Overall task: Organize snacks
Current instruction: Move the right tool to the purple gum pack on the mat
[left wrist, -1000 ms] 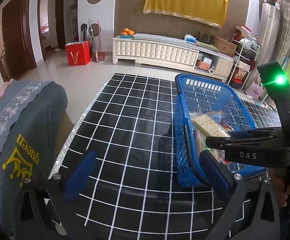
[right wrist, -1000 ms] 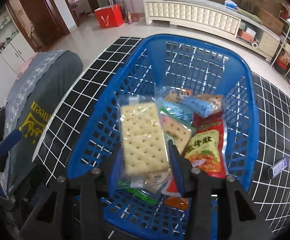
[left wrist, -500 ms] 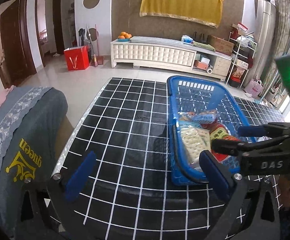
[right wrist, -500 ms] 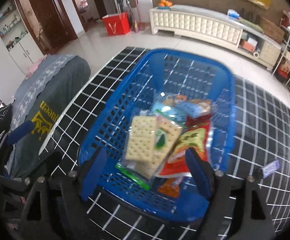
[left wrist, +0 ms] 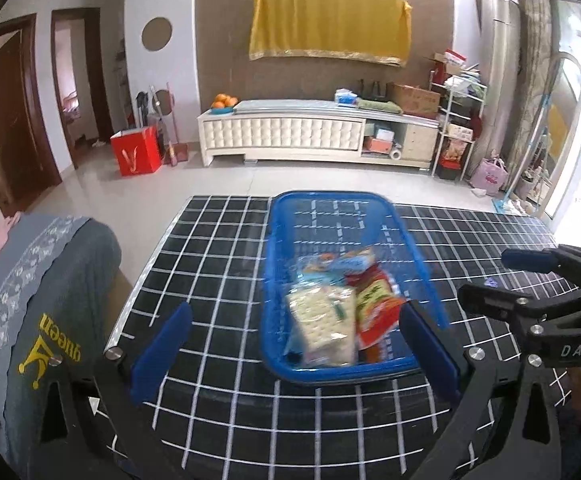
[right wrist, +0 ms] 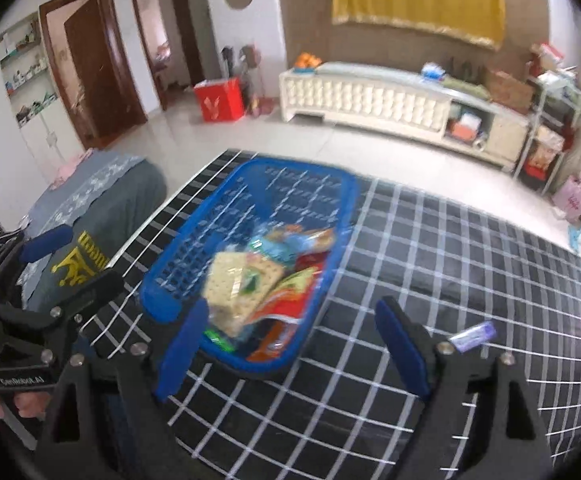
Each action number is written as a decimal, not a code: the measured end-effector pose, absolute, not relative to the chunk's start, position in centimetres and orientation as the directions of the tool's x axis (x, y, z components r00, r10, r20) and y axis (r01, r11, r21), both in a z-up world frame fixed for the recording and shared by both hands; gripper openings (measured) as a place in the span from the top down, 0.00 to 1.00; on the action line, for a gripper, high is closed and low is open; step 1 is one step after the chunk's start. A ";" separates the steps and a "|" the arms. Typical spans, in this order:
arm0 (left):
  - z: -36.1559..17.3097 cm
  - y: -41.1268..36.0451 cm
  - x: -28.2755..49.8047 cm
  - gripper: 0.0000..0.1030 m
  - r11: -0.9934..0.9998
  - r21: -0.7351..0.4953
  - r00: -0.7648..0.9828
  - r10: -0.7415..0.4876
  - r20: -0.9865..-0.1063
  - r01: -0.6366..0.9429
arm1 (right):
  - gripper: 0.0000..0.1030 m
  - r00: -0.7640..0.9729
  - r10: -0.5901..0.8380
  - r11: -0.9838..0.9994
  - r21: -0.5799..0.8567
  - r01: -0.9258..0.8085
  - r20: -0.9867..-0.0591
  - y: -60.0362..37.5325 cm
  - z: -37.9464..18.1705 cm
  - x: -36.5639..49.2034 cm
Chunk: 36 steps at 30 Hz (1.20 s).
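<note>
A blue plastic basket (left wrist: 278,264) stands on the black grid table and holds several snack packs: a clear cracker pack (left wrist: 322,320), a red-orange pack (left wrist: 374,304) and a light blue pack (left wrist: 346,260). The basket (right wrist: 178,256) and cracker pack (right wrist: 234,284) also show in the right wrist view. My left gripper (left wrist: 294,352) is open and empty, just in front of the basket. My right gripper (right wrist: 290,344) is open and empty, near the basket's near right corner; it also shows in the left wrist view (left wrist: 530,280).
A small purple-white wrapped item (right wrist: 474,334) lies on the table right of the basket. A chair with a grey cover (left wrist: 38,300) stands at the table's left edge. A white cabinet (left wrist: 290,136) and a red bag (left wrist: 136,156) stand beyond on the floor.
My right gripper opened, let the cracker pack drop into the basket, and pulled back and up. My left gripper also drew back; the basket sits farther from both.
</note>
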<state>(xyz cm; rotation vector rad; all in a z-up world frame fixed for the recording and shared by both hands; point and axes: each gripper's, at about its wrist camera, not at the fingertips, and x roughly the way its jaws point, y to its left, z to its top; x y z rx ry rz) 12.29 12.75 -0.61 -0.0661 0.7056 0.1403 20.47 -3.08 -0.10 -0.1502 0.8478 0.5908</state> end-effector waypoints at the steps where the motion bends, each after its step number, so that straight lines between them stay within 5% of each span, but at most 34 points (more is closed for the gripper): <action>1: -0.4 12.0 12.5 0.00 0.990 -0.012 0.755 0.098 -0.648 -0.139 | 0.06 0.530 0.429 0.837 0.100 -0.539 -0.732 -4.0 0.1 20.4; 18: -2.8 -1.7 18.1 0.00 0.998 0.002 0.708 -0.046 -0.704 0.067 | 0.00 0.577 0.308 0.927 0.102 -0.361 -0.757 -17.8 -3.2 23.1; 36: -11.0 -11.5 27.4 0.00 0.968 0.048 0.535 -0.094 -0.840 0.246 | 0.01 0.387 0.276 0.960 0.235 -0.151 -0.880 -23.9 -11.5 32.0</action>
